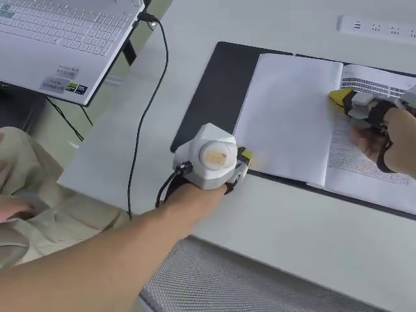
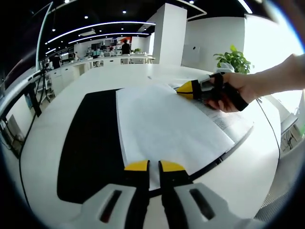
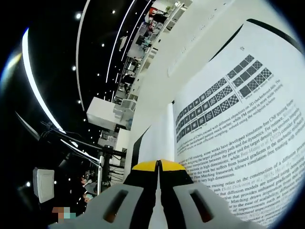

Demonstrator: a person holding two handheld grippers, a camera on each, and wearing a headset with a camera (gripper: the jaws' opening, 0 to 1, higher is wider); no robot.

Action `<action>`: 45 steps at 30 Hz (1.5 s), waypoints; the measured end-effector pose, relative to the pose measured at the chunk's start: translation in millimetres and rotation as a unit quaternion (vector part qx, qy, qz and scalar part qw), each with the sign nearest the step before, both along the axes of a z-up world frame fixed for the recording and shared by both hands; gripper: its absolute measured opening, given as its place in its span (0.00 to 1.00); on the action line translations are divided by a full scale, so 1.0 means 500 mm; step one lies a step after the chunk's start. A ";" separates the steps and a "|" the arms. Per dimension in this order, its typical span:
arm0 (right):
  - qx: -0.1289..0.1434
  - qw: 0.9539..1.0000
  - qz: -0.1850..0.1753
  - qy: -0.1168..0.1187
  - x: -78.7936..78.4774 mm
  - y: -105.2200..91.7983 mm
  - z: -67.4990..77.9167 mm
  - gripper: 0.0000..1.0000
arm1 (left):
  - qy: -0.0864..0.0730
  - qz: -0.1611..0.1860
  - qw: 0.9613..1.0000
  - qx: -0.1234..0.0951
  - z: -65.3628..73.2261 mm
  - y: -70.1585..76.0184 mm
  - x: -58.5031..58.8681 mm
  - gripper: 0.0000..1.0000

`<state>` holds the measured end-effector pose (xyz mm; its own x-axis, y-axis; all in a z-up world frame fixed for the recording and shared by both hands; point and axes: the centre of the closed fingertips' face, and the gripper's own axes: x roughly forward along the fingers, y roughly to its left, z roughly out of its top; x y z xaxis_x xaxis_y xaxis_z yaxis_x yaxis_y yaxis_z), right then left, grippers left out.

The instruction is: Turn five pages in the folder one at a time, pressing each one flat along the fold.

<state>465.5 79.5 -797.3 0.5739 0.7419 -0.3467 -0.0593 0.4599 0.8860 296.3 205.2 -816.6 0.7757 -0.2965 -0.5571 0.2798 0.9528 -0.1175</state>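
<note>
A black folder [image 1: 208, 97] lies open on the white table. Its left page [image 1: 286, 117] is blank and lies flat; the right page [image 1: 364, 156] carries print. My left gripper [image 1: 246, 158] rests at the blank page's near edge [image 2: 162, 124], its yellow jaws [image 2: 154, 167] drawn together to a thin slit, with nothing between them. My right gripper [image 1: 338, 97] is shut, and its tip sits on the fold near the top of the printed page [image 3: 238, 119]. In the right gripper view its jaws [image 3: 158, 164] point along the fold. The left gripper view also shows the right gripper [image 2: 183, 87].
A white laptop [image 1: 58, 39] sits at the far left with a black cable [image 1: 146, 117] trailing across the table. A power strip [image 1: 377, 27] lies at the back right. A mesh chair seat [image 1: 214, 279] is below the table's near edge.
</note>
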 end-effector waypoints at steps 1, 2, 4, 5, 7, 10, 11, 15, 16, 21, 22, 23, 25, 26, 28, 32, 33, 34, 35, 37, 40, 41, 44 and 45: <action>-0.002 1.000 -0.001 -0.001 0.011 0.002 0.001 0.00 | -0.001 -0.001 1.000 0.001 0.000 0.000 0.000 0.06; -0.004 1.000 -0.004 -0.003 0.019 0.001 0.001 0.00 | -0.001 -0.001 1.000 0.002 -0.001 0.000 0.000 0.06; -0.001 1.000 -0.017 0.003 0.040 -0.002 -0.002 0.00 | -0.001 0.000 1.000 0.002 -0.002 0.000 0.001 0.05; 0.005 1.000 -0.024 0.006 0.048 -0.002 -0.003 0.00 | -0.001 0.000 1.000 0.003 -0.002 0.001 0.001 0.05; 0.010 0.999 -0.041 0.008 0.067 -0.007 -0.005 0.00 | 0.000 0.002 1.000 0.003 -0.002 0.000 0.000 0.05; 0.020 0.998 -0.061 0.013 0.090 -0.011 -0.008 0.00 | -0.001 0.001 1.000 0.005 -0.002 0.000 0.000 0.05; 0.021 0.998 -0.066 0.012 0.094 -0.010 -0.007 0.00 | -0.001 0.002 1.000 0.005 -0.002 0.000 0.000 0.05; 0.019 0.996 -0.084 0.013 0.115 -0.012 -0.006 0.00 | -0.001 0.003 1.000 0.007 -0.003 0.000 0.001 0.05; 0.017 0.996 -0.087 0.011 0.122 -0.012 -0.007 0.00 | 0.000 0.003 1.000 0.007 -0.002 0.000 0.000 0.05; 0.014 0.995 -0.097 0.009 0.148 -0.012 -0.008 0.00 | 0.000 0.002 1.000 0.010 -0.002 -0.001 -0.001 0.05; 0.013 0.995 -0.101 0.005 0.152 -0.013 -0.007 0.00 | 0.000 0.002 1.000 0.010 -0.002 -0.001 -0.001 0.05; 0.014 0.994 -0.108 0.004 0.159 -0.015 -0.007 0.00 | 0.000 0.001 1.000 0.011 -0.001 -0.002 -0.002 0.05; 0.018 0.993 -0.113 0.010 0.164 -0.017 -0.010 0.00 | 0.002 0.001 1.000 0.011 -0.002 -0.002 -0.002 0.05; 0.020 0.993 -0.113 0.010 0.164 -0.017 -0.010 0.00 | 0.002 0.000 1.000 0.012 -0.001 -0.002 -0.002 0.05; 0.023 0.993 -0.113 0.013 0.162 -0.017 -0.010 0.00 | 0.001 0.000 1.000 0.013 -0.001 -0.001 -0.003 0.04; 0.018 0.994 -0.105 0.015 0.162 -0.018 -0.015 0.00 | 0.002 0.003 1.000 0.013 0.000 0.000 -0.003 0.03; 0.018 0.995 -0.100 0.016 0.158 -0.017 -0.015 0.00 | 0.003 0.004 1.000 0.012 0.000 -0.001 -0.003 0.03; 0.018 0.995 -0.093 0.016 0.152 -0.015 -0.015 0.00 | 0.004 0.002 1.000 0.014 -0.001 -0.001 -0.003 0.03; 0.018 0.996 -0.087 0.017 0.143 -0.014 -0.013 0.00 | 0.005 0.001 1.000 0.015 -0.002 0.000 -0.002 0.03; 0.016 0.997 -0.072 0.017 0.128 -0.011 -0.013 0.00 | 0.006 0.001 1.000 0.015 -0.002 0.000 -0.002 0.03; 0.016 0.998 -0.053 0.020 0.102 -0.005 -0.010 0.00 | 0.007 -0.001 1.000 0.018 -0.002 0.000 -0.001 0.03; 0.017 0.998 -0.048 0.020 0.092 -0.004 -0.010 0.00 | 0.007 -0.002 1.000 0.020 -0.003 0.000 -0.001 0.03; 0.017 0.999 -0.032 0.021 0.066 -0.002 -0.011 0.00 | 0.010 -0.005 1.000 0.023 -0.002 0.000 -0.002 0.03; 0.017 0.999 -0.020 0.020 0.052 0.001 -0.010 0.00 | 0.011 -0.006 1.000 0.024 -0.002 0.000 -0.002 0.02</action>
<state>491.4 80.2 -802.4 0.5898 0.7303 -0.3446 -0.0059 0.4306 0.9025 295.3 205.4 -817.5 0.7600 -0.2786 -0.5872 0.2901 0.9539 -0.0771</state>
